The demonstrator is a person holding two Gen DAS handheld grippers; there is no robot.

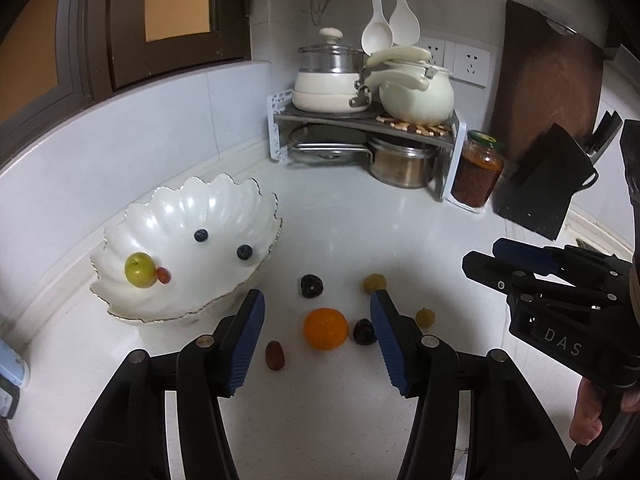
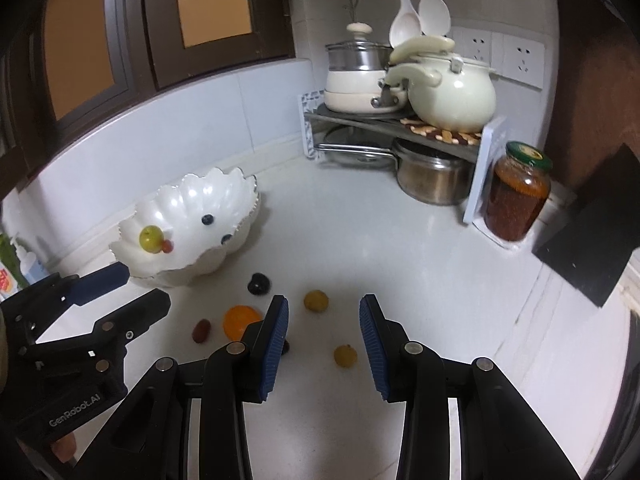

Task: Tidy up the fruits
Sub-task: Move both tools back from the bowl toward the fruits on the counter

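A white scalloped bowl (image 1: pixel 132 308) at left holds a green apple (image 1: pixel 140 270), a small red fruit (image 1: pixel 163 275) and two blueberries (image 1: pixel 201 235). On the counter lie an orange (image 1: pixel 325 328), a brown date (image 1: pixel 275 355), two dark plums (image 1: pixel 311 286) (image 1: pixel 363 332) and two small yellow fruits (image 1: pixel 374 283) (image 1: pixel 425 317). My left gripper (image 1: pixel 318 312) is open above the orange. My right gripper (image 2: pixel 324 320) is open and empty, with one yellow fruit (image 2: pixel 345 355) between its fingers and another (image 2: pixel 316 301) ahead. The bowl also shows in the right wrist view (image 2: pixel 176 272).
A corner rack (image 1: pixel 360 124) with pots stands at the back. A jar of red sauce (image 1: pixel 478 168) stands beside it. A dark cutting board (image 1: pixel 548 80) and black knife block (image 1: pixel 540 184) are at right. Bottles (image 2: pixel 24 264) stand at far left.
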